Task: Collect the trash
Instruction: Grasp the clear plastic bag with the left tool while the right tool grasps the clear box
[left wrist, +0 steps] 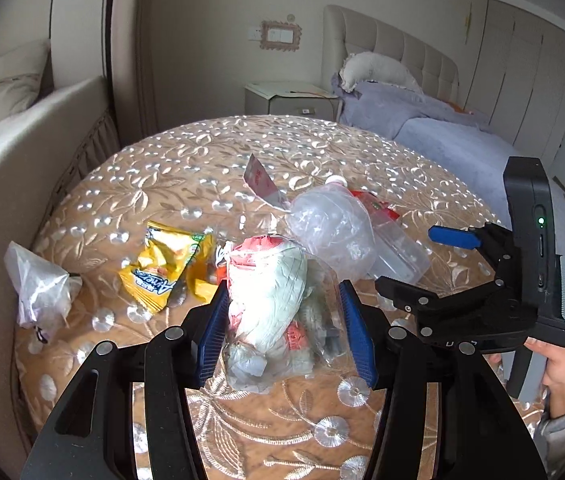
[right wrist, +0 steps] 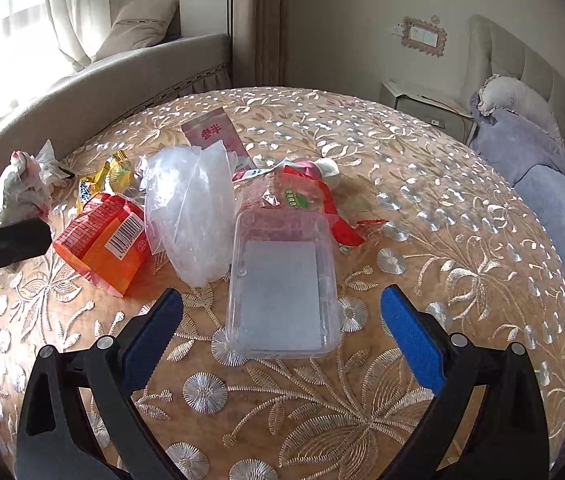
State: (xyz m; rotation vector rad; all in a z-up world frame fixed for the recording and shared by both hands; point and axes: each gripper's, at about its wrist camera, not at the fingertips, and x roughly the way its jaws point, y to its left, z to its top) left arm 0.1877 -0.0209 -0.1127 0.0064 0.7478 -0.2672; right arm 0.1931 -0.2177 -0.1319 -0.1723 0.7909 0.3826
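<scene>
My left gripper is shut on a clear plastic bag stuffed with crumpled white and red wrappers, held just above the round table. The same bag shows at the left edge of the right wrist view. My right gripper is open and empty, its blue pads either side of a clear plastic tray on the table. It also shows in the left wrist view. Other trash lies on the table: a yellow snack bag, an orange-red wrapper, a crumpled clear bag and a squashed bottle with a red label.
A small white plastic bag lies at the table's left edge beside a beige sofa. A flat silver-and-red packet lies farther back. A bed with lilac bedding and a nightstand stand beyond the table.
</scene>
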